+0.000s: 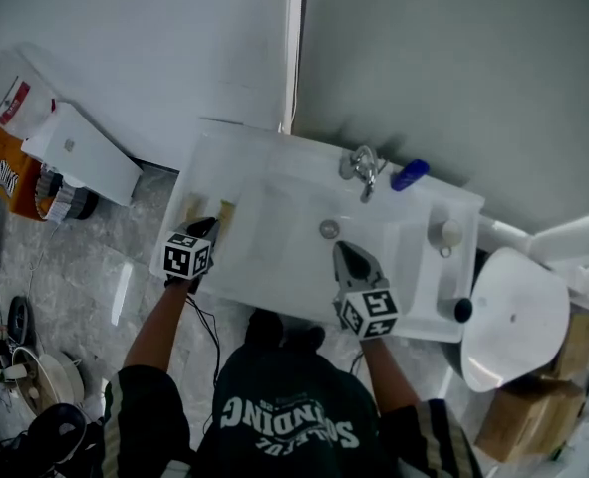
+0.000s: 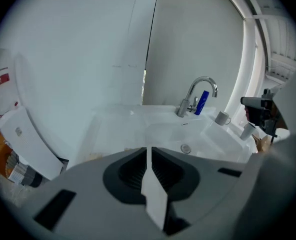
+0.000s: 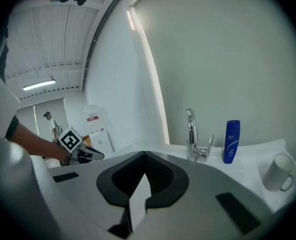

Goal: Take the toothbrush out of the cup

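A white mug (image 1: 444, 234) stands on the sink's right ledge, right of the faucet (image 1: 363, 170); it also shows in the left gripper view (image 2: 222, 118) and the right gripper view (image 3: 278, 171). No toothbrush shows in it. A thin tan stick (image 1: 225, 211) lies on the left ledge; I cannot tell what it is. My left gripper (image 1: 206, 225) hovers over that ledge, and its jaws (image 2: 148, 150) meet with nothing between them. My right gripper (image 1: 349, 252) hangs over the basin, left of the mug, and its jaws (image 3: 145, 157) are likewise closed and empty.
The white sink (image 1: 274, 267) stands against a pale wall. A blue bottle (image 1: 410, 174) stands beside the faucet. A second small cup (image 2: 248, 130) sits further right on the ledge. A white toilet (image 1: 518, 317) is to the right, and boxes and clutter (image 1: 35, 167) are on the floor to the left.
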`<control>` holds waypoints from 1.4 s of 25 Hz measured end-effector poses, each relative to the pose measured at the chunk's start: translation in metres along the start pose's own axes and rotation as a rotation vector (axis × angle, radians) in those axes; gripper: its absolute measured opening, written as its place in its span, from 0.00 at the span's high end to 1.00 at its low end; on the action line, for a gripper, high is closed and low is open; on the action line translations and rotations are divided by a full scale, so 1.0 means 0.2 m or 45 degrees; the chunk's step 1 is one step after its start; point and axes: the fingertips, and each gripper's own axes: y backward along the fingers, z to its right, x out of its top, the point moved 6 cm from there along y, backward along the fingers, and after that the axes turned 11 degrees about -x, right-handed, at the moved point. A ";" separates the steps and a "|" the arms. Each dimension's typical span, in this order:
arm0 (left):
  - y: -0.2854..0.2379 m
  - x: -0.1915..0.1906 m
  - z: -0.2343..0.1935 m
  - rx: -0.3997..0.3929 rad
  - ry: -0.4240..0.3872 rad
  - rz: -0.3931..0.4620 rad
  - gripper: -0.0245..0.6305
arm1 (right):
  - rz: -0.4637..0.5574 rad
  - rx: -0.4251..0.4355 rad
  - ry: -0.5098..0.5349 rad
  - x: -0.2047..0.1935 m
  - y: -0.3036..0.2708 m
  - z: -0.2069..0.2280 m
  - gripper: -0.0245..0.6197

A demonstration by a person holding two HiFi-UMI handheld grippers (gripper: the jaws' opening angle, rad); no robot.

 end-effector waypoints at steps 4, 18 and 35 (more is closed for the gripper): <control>0.02 0.02 0.21 -0.036 -0.054 0.055 0.92 | 0.036 -0.007 0.009 0.02 0.08 0.04 0.97; -0.02 0.25 0.95 -0.198 -0.289 0.352 0.96 | 0.134 -0.141 0.048 -0.01 0.42 0.30 0.97; -0.12 0.46 1.29 -0.342 -0.398 0.446 0.96 | 0.280 -0.281 0.079 0.10 0.66 0.50 0.97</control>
